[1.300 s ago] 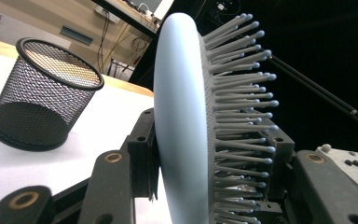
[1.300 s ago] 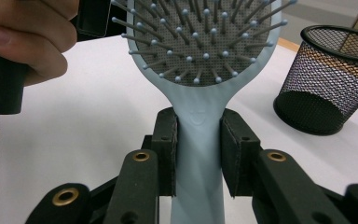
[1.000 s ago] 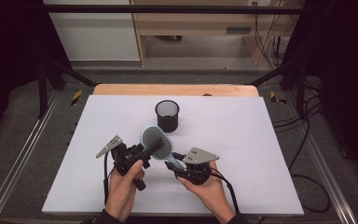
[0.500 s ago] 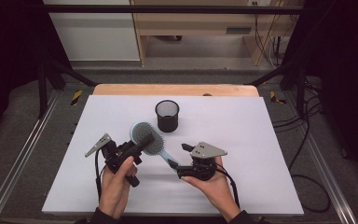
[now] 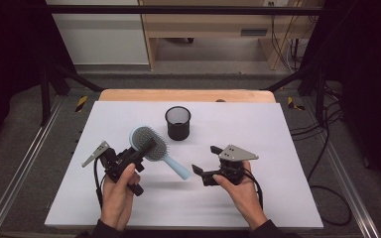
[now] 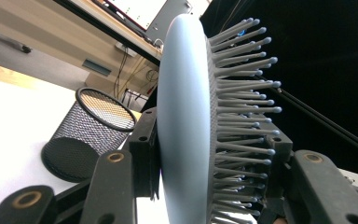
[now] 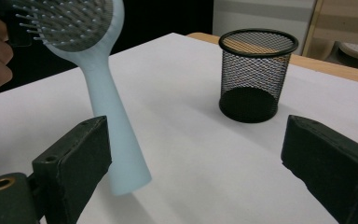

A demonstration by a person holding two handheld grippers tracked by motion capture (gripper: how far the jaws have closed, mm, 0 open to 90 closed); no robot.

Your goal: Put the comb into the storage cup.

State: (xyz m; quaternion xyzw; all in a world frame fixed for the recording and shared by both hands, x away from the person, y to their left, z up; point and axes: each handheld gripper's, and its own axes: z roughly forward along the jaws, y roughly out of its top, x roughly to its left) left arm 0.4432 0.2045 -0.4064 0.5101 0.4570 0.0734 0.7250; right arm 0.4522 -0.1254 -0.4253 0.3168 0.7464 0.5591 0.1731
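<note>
1. A white table (image 5: 278, 148) takes up the middle and lower part of the high view, with a strip of bare wood along its far edge.
2. Grey floor runs down both sides of the table, and metal rails cross the lower left and lower right corners of the frame.
3. At the top of the high view stands a wooden desk (image 5: 203, 25), with cables hanging at the upper right.
4. A black mesh cup (image 5: 178, 123) stands upright just above the centre of the frame, on the table.
5. The left gripper (image 5: 146, 148), held in the person's left hand (image 5: 116, 193) at lower left, is clamped on the head of a pale blue hairbrush (image 5: 151, 146).
6. In the left gripper view the jaws press on the brush head from both sides, back and bristles.
7. The brush handle slants down toward the centre of the frame, its tip near the right gripper (image 5: 206, 161) but apart from it.
8. The right gripper, held in the right hand (image 5: 243, 193) at lower centre, stands wide open and holds nothing.
9. Half a second ago the right gripper's jaws sat at the handle's end; now they are clear of it.
10. The brush and left gripper sit slightly lower left than one second ago.
</note>
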